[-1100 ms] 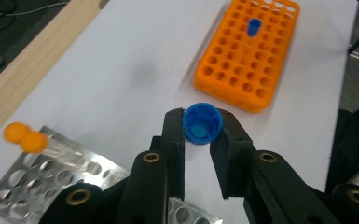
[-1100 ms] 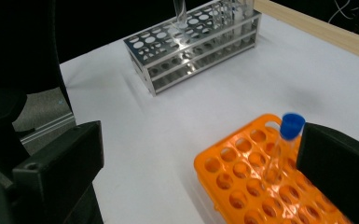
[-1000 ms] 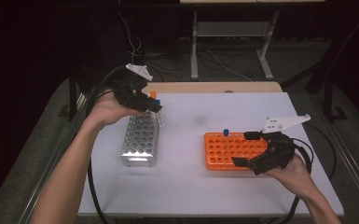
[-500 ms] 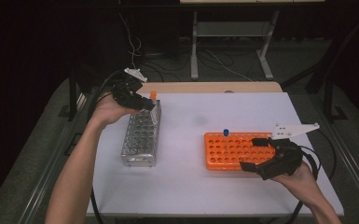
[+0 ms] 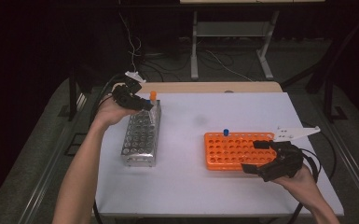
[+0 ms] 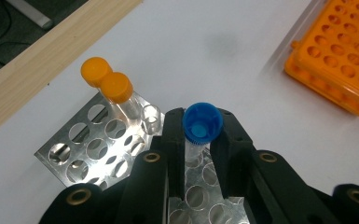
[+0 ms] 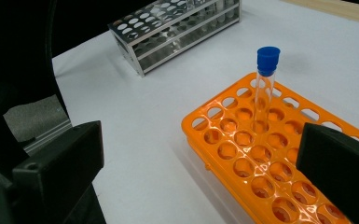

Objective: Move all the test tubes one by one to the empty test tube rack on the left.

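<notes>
A blue-capped tube (image 6: 199, 128) sits pinched between the black jaws of the left gripper (image 6: 200, 140), held upright just over the far end of the metal rack (image 5: 141, 135), which lies at about nine o'clock on the white table (image 5: 191, 186) in the high view. In the left gripper view, two orange-capped tubes (image 6: 114, 88) stand in the rack's end holes at roughly ten o'clock from the held tube, their caps touching each other, and a small uncapped clear tube (image 6: 151, 116) stands just beside them, between them and the jaws. The orange rack (image 5: 238, 149) rests at about four o'clock on the table, well apart from the metal one, with a second blue-capped tube (image 7: 265, 88) standing upright in a hole on its far edge. The right gripper (image 5: 263, 156) hovers at the orange rack's three o'clock end, its jaws spread wide with nothing between them; in the right gripper view they flank the near rows of empty holes. A wooden strip (image 5: 205, 87) runs along the table's twelve o'clock edge, and cables (image 5: 214, 60) lie on the floor beyond it.
</notes>
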Demonstrator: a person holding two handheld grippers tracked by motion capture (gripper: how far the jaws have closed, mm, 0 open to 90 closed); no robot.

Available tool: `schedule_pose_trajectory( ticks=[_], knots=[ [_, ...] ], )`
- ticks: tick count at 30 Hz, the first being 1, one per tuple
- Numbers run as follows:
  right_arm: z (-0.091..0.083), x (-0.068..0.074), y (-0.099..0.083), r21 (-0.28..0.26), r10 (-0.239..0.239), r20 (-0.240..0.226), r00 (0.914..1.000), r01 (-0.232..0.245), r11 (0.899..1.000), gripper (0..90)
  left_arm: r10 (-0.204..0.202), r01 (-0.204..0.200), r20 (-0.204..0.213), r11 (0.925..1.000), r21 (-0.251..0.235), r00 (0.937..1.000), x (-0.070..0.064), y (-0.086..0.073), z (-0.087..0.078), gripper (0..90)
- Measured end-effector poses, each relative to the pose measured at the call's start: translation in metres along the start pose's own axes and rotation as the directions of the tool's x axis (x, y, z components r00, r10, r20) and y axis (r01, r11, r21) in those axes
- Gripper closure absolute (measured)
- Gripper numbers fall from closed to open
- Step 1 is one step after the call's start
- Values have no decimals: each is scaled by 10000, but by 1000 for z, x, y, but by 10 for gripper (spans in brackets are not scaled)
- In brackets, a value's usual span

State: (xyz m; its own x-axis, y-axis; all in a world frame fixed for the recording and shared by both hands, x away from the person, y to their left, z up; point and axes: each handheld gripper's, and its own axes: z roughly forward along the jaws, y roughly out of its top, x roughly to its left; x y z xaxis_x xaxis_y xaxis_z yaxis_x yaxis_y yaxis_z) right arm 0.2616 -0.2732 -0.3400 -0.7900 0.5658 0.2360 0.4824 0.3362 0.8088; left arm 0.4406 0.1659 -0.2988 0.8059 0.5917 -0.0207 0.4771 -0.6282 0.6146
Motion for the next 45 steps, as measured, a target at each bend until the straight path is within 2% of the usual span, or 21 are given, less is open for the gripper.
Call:
schedule_pose_trajectory(
  ticks=[18, 24, 26, 32, 38, 45],
  knots=[
    [2, -2, -3, -36, 69, -36, 10000, -69, 10000, 3, -330, 328, 105, 9993, 190, 9994, 4, -14, 22, 747],
    [4, -3, -6, 8, 139, -49, 9999, -139, 9999, 4, -665, 661, 262, 9977, 161, 9974, 5, -18, 26, 734],
    [4, -4, -8, 14, 148, -51, 9999, -148, 9999, 3, -944, 945, 352, 9955, 12, 9949, 6, -18, 24, 659],
    [3, -5, -10, 17, 186, -13, 9998, -186, 9998, 3, -1330, 1342, 515, 9907, -206, 9898, 2, -19, 13, 499],
    [2, -6, -10, 19, 183, 10, 9998, -183, 9998, 4, -1367, 1404, 712, 9888, -500, 9881, -13, -20, 0, 327],
    [3, -9, -11, 107, 244, 57, 9997, -244, 9996, 4, -1247, 1324, 917, 9876, -841, 9880, -33, -25, -11, 175]
  ],
)
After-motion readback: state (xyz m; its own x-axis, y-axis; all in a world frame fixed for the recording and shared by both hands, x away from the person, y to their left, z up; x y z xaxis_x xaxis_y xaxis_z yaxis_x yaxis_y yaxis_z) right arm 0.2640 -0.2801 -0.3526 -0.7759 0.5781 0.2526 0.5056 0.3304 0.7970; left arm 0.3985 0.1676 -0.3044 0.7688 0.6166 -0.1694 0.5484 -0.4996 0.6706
